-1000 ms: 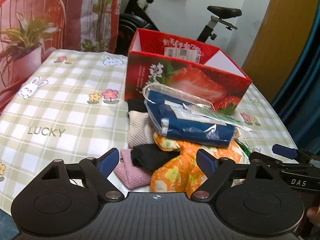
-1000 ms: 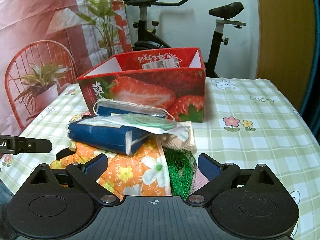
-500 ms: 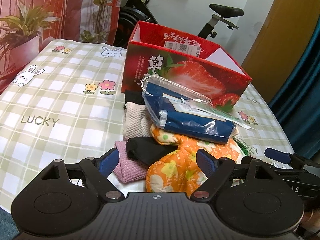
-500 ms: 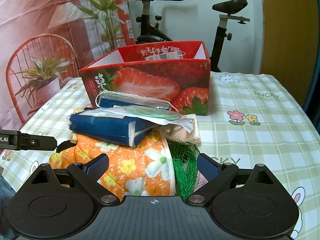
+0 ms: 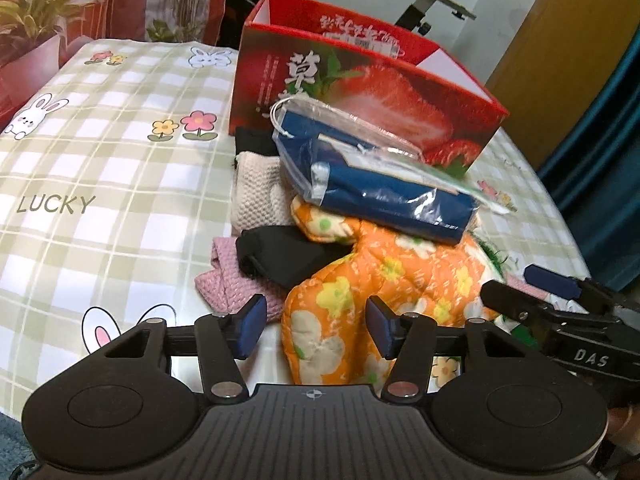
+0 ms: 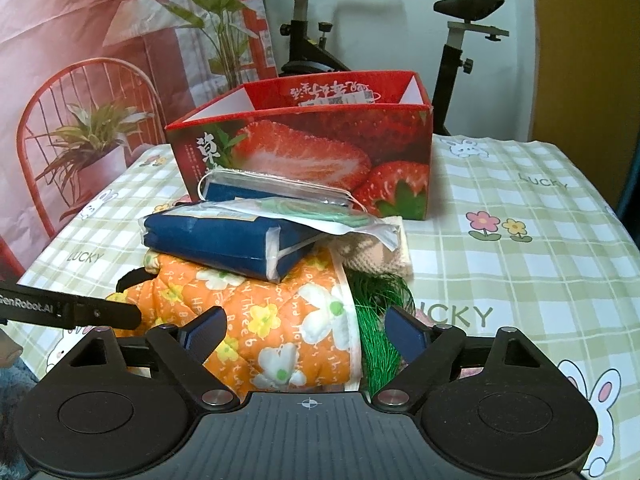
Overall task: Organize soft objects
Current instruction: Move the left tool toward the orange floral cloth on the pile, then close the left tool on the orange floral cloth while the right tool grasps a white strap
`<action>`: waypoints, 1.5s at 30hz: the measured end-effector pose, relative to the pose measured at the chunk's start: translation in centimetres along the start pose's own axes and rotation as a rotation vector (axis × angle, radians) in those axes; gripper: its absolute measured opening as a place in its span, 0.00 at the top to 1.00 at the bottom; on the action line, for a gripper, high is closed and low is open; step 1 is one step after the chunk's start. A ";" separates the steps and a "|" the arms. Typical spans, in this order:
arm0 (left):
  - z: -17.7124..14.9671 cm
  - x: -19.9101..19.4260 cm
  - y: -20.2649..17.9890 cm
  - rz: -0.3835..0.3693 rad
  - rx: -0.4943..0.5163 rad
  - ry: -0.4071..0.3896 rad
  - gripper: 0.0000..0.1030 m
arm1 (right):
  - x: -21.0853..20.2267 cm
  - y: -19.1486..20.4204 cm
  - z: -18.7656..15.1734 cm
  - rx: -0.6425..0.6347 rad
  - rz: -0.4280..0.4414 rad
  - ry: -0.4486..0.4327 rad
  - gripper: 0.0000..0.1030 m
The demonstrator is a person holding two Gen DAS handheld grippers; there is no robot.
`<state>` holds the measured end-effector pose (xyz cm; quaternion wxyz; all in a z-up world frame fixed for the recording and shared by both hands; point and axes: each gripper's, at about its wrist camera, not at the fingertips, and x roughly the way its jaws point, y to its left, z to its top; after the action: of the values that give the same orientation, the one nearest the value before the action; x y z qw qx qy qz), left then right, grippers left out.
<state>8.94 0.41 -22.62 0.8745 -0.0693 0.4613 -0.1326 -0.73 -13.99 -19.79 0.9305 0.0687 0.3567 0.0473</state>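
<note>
A pile of soft things lies in front of a red strawberry box (image 5: 360,92) (image 6: 304,148). On top is a blue pack in clear plastic (image 5: 380,192) (image 6: 224,240), resting on an orange floral quilted cloth (image 5: 400,276) (image 6: 256,300). A black cloth (image 5: 284,256), a pink knit (image 5: 224,280), a cream knit (image 5: 256,196) and a green net (image 6: 376,312) lie around it. My left gripper (image 5: 316,330) is closing, its jaws either side of the orange cloth's near corner with a gap left at one pad. My right gripper (image 6: 306,330) is closing too, straddling the orange cloth and green net.
The checked tablecloth (image 5: 100,168) has free room to the left of the pile and to its right (image 6: 520,264). An exercise bike (image 6: 312,48) and a red chair with a plant (image 6: 88,140) stand behind the table. The table's near edge is close below both grippers.
My left gripper has sunk closer to the pile and its jaws have narrowed around the orange cloth. The right jaws have narrowed a little. The pile has not moved.
</note>
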 end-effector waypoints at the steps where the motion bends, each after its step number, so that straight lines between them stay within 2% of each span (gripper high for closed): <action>1: 0.0 0.1 0.0 0.008 -0.001 0.004 0.44 | 0.0 0.0 0.0 0.001 0.000 0.001 0.19; 8: 0.0 0.2 0.0 0.014 0.006 0.016 0.44 | 0.1 0.0 -0.1 -0.002 0.007 0.005 0.20; 17: -0.4 1.1 -0.1 -0.035 0.009 0.061 0.45 | 0.6 0.1 -0.3 0.000 0.015 0.019 0.21; 20: -0.4 1.2 0.1 -0.054 -0.002 0.061 0.52 | 0.6 0.1 -0.4 0.002 0.020 0.020 0.22; 23: -0.6 1.4 0.5 -0.091 -0.030 0.064 0.69 | 0.8 0.0 -0.5 0.006 0.023 0.026 0.23; 28: -0.7 1.0 1.5 -0.123 -0.080 0.014 0.80 | 0.8 0.2 -0.5 0.003 0.023 0.029 0.24; 34: -0.2 -1.0 1.8 -0.056 -0.081 -0.091 0.84 | 0.7 0.3 -0.6 0.004 0.027 0.027 0.24; 38: -0.3 -0.6 2.6 -0.035 -0.111 -0.067 0.83 | 1.0 0.4 -0.6 0.001 0.043 0.031 0.26; 45: -0.5 0.2 2.7 -0.014 -0.101 -0.042 0.83 | 1.8 0.8 -0.6 -0.021 0.073 0.040 0.35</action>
<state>9.04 2.94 -23.72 0.8785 -0.1192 0.4484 -0.1136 0.15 -12.90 -21.29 0.9214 0.0711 0.3721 0.0865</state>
